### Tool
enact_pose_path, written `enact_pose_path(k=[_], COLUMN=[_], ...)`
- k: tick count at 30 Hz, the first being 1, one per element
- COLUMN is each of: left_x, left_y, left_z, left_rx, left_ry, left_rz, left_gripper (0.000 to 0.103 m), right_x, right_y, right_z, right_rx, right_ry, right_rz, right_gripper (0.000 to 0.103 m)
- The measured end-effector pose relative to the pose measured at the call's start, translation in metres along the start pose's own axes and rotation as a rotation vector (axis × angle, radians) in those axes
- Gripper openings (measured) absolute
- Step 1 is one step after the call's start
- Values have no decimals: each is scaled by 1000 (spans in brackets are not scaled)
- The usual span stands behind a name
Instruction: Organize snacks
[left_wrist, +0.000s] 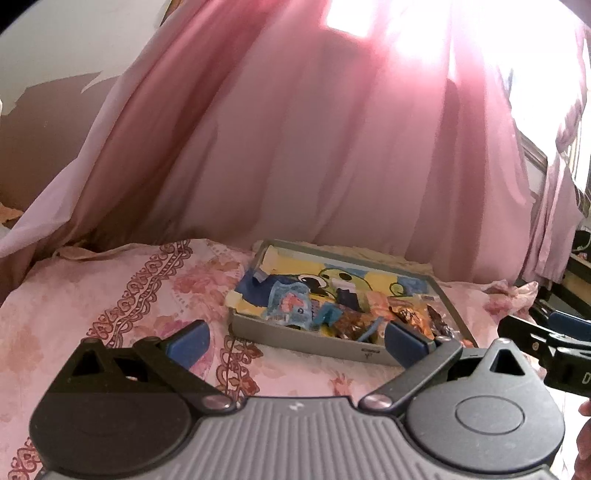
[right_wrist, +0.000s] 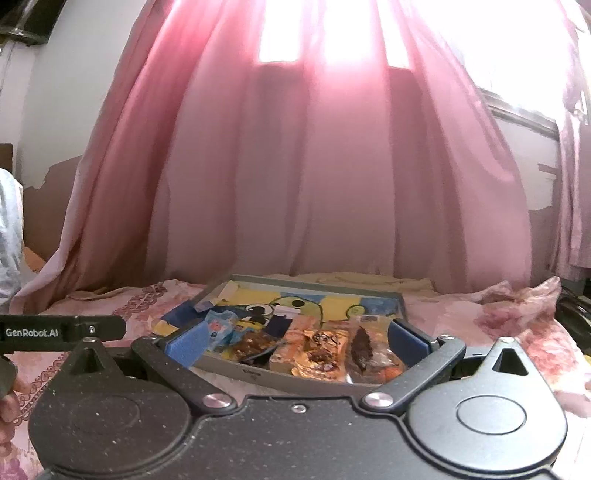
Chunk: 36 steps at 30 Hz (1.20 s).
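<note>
On the left the floral bedspread (left_wrist: 110, 295) lies bare, and the left gripper (left_wrist: 295, 341) hovers over it with its jaws spread wide and nothing between them. Just ahead sits the tray (left_wrist: 295, 338), a shallow grey box with a cartoon print on its floor, resting on the bed in front of the pink curtain (left_wrist: 295, 147). The snacks are heaped along its near side: blue packets (left_wrist: 291, 306) toward the left, brown and orange packets (right_wrist: 325, 350) toward the right. The right gripper (right_wrist: 295, 343) faces these, jaws equally wide and empty, near the tray's front wall. The packets look light, soft and crinkly, probably slick, so I'd pinch one by a flat sealed edge rather than the puffy middle, which could crush whatever is inside.
</note>
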<state>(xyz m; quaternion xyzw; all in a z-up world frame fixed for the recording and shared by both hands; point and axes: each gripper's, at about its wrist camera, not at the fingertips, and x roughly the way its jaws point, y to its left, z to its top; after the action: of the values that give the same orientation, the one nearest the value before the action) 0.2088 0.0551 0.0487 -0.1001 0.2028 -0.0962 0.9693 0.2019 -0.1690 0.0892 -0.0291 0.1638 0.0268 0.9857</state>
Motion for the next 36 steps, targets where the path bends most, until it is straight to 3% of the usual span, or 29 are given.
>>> enact_pose_path(k=[6,17,36], left_x=[-22,-62,-83], left_y=[-5,-9,-14], left_z=[-14,-51,-90], left_rx=[25,66,90], left_ry=[3,23,102], left_rz=[11,119,133], left_gripper=[103,103,103], right_x=[-18,-56,-85], right_y=[0,5,1], right_z=[-20,-59,-99], right_rx=[17,55,84], right_ry=[5,29,48], right_rz=[-14,-21,-14], right_gripper=[102,102,102])
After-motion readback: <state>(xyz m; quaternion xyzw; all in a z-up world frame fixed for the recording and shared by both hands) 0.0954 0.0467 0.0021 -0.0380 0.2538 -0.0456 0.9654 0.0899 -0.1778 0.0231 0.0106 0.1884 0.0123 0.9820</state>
